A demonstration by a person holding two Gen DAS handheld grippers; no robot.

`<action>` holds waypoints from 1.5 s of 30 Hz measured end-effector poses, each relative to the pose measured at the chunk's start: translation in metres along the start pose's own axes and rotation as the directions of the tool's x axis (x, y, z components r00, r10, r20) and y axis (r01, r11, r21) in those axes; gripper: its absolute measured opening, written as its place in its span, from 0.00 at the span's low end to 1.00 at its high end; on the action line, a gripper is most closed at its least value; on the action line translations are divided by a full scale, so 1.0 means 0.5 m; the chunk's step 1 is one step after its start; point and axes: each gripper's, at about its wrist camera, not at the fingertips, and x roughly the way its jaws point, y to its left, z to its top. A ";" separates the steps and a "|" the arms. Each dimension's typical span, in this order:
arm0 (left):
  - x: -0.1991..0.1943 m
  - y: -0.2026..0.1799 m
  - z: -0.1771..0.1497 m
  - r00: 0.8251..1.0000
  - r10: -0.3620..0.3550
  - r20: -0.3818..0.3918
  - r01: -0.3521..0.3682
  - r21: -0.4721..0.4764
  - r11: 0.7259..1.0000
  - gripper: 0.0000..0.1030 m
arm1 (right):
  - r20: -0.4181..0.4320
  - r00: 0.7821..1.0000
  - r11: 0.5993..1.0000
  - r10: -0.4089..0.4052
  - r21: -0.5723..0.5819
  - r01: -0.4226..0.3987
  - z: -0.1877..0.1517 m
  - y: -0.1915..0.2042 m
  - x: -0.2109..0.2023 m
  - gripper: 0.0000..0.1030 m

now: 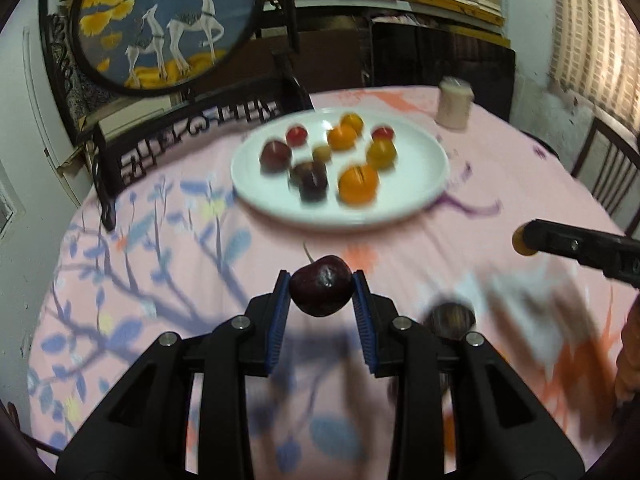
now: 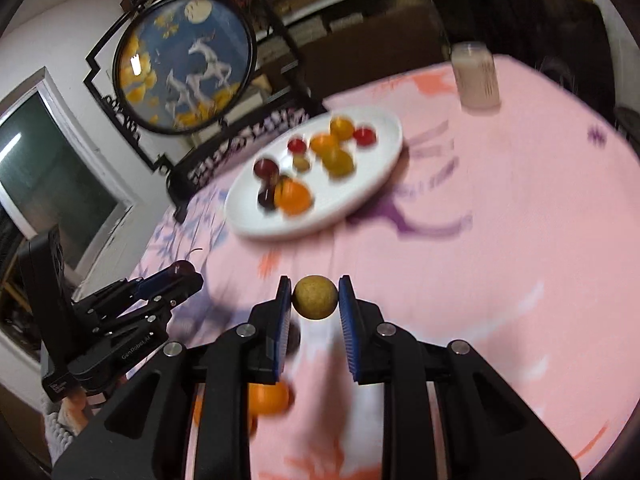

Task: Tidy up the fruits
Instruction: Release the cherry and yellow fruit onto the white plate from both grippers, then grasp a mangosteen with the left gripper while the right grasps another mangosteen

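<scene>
My left gripper (image 1: 321, 285) is shut on a dark red cherry (image 1: 320, 290) and holds it above the pink tablecloth, short of the white plate (image 1: 416, 196). It also shows in the right wrist view (image 2: 182, 270) at the left. My right gripper (image 2: 315, 296) is shut on a small tan round fruit (image 2: 315, 297); its tip shows in the left wrist view (image 1: 524, 242). The plate (image 2: 360, 196) holds several oranges, red fruits and dark fruits.
A dark round fruit (image 1: 450, 316) lies on the cloth under the left gripper's right finger. An orange (image 2: 268, 398) lies below the right gripper. A pale jar (image 1: 454, 104) stands behind the plate. A round deer screen (image 1: 168, 20) and a dark chair stand at the far left edge.
</scene>
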 end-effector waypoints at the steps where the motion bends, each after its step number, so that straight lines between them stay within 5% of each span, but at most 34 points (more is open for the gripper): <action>1: 0.009 0.001 0.018 1.000 0.000 0.005 0.000 -0.006 1.000 0.31 | 0.008 1.000 1.000 -0.003 0.000 0.003 0.022 0.005 0.009 0.24; 8: 0.097 0.017 0.111 1.000 0.013 0.020 -0.011 -0.076 0.997 0.31 | 0.056 0.998 0.999 -0.010 0.035 0.008 0.121 0.010 0.127 0.24; 9: 0.109 0.020 0.110 1.000 0.016 0.014 -0.015 -0.083 0.996 0.33 | 0.054 0.999 0.998 0.007 0.057 -0.010 0.121 0.001 0.142 0.35; 11: 0.130 0.027 0.103 1.000 0.024 -0.007 -0.025 -0.086 0.996 0.55 | 0.034 0.999 0.995 -0.018 0.094 0.015 0.112 -0.023 0.170 0.59; 24: 0.083 0.050 0.053 1.000 -0.028 0.002 0.028 -0.144 0.989 0.61 | 0.021 1.000 0.999 -0.011 0.043 0.010 0.071 -0.006 0.109 0.59; 28: 0.048 0.026 0.015 1.000 -0.020 -0.007 0.019 -0.087 0.996 0.62 | -0.004 1.000 1.000 -0.017 0.007 0.018 0.031 0.005 0.074 0.61; 32: 0.002 -0.004 -0.035 1.000 0.012 0.016 -0.012 -0.004 1.000 0.76 | -0.002 0.999 0.999 -0.044 0.015 0.044 0.006 -0.005 0.049 0.63; 45: -0.027 -0.054 -0.113 0.993 -0.100 -0.061 0.106 0.104 0.989 0.79 | 0.015 1.000 0.993 -0.027 0.112 0.025 -0.022 -0.049 0.000 0.69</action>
